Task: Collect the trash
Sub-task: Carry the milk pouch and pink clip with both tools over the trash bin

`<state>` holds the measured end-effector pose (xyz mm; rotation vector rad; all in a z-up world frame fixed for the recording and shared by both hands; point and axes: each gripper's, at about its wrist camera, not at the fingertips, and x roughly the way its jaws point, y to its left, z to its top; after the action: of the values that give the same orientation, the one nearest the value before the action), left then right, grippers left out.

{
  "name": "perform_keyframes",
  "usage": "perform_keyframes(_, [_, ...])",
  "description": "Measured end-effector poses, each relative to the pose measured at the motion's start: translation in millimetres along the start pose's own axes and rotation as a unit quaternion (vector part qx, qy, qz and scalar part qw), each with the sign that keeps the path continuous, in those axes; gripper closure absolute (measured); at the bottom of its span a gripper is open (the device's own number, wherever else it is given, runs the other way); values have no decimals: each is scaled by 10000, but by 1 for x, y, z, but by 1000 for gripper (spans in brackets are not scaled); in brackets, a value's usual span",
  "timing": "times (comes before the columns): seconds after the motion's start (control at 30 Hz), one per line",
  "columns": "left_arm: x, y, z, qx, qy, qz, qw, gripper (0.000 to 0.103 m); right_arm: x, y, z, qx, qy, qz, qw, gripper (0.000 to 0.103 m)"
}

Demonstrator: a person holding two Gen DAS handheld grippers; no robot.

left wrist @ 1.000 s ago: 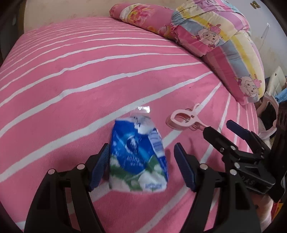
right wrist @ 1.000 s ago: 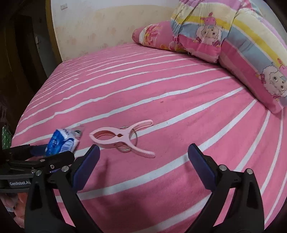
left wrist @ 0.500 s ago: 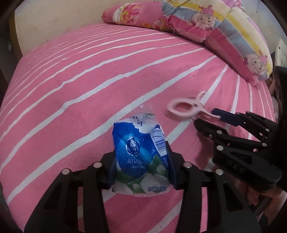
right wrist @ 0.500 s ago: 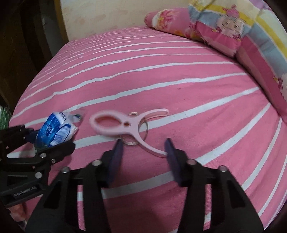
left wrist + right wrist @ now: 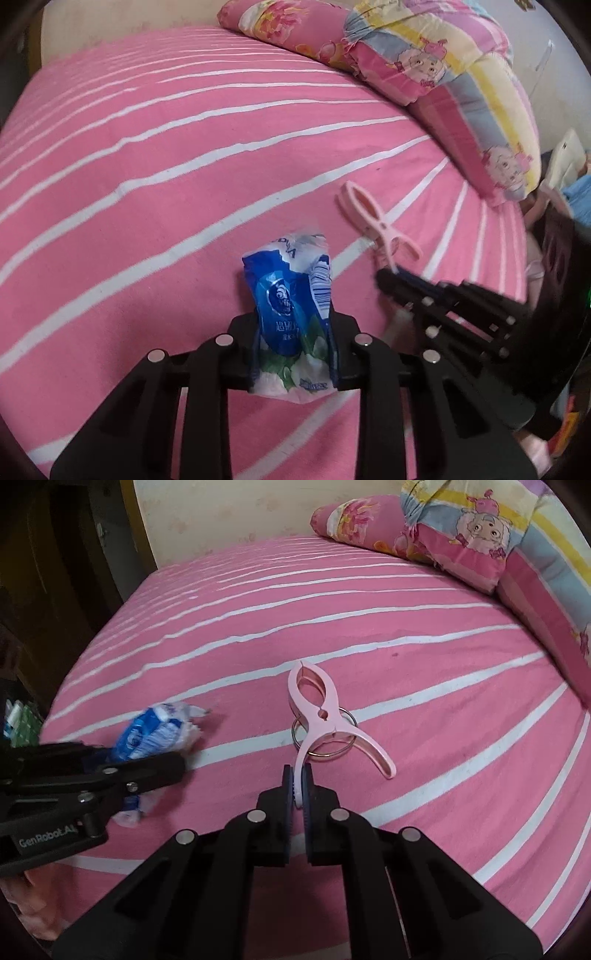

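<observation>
Left hand-held gripper (image 5: 293, 354): I have its jaws closing on the blue and white wrapper (image 5: 291, 314), pads squeezing both sides, near the bed's (image 5: 147, 166) front edge.
Right hand-held gripper (image 5: 297, 786): nearly fully closed, pinching 1 handle of the pink clothes peg (image 5: 325, 716), apparently for lifting alongside the wrapper.
Around: quilt (image 5: 443, 74) at the far right corner, well apart; nothing blocks either lift.

Bed (image 5: 424, 602) with pink sheet, thin white stripes running across. Folded cartoon-print quilt (image 5: 480, 528) heaped along far right edge. Pink plastic clothes clip (image 5: 321, 709) with metal ring lying mid-sheet. Crumpled blue-and-white wrapper (image 5: 291, 306) lying near clip, toward bed's near-left edge.
</observation>
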<state>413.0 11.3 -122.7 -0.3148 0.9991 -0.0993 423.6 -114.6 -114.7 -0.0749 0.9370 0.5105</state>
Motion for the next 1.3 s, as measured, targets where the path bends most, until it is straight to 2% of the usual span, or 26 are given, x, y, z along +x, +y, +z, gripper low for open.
perform_keyframes(0.3, [-38,-9,-18,-182,-224,-162,9995,78,-47,33,-21,32,-158,254,9995,97])
perform_keyframes(0.57, [-77,-23,-66,-425,-340,-416,9977,78,-111,44,-64,363,-312,423,9980,97])
perform_keyframes(0.67, [-95,-34,-91,-351,-419,-459,9974,78,-140,47,-83,533,-403,420,9969,97])
perform_keyframes(0.8, [-125,-45,-123,-497,-545,-782,9942,78,-185,54,-107,750,-511,519,9945,97])
perform_keyframes(1.0, [-184,-73,-163,-378,-790,-980,9913,78,-269,67,-144,818,-684,461,9932,97])
perform_keyframes(1.17, [-221,-102,-197,-297,-799,-1211,9890,78,-324,76,-173,686,-791,266,9941,97])
perform_keyframes(1.3, [-234,-131,-218,-75,-708,-1373,9880,78,-365,69,-205,763,-876,115,9932,97])
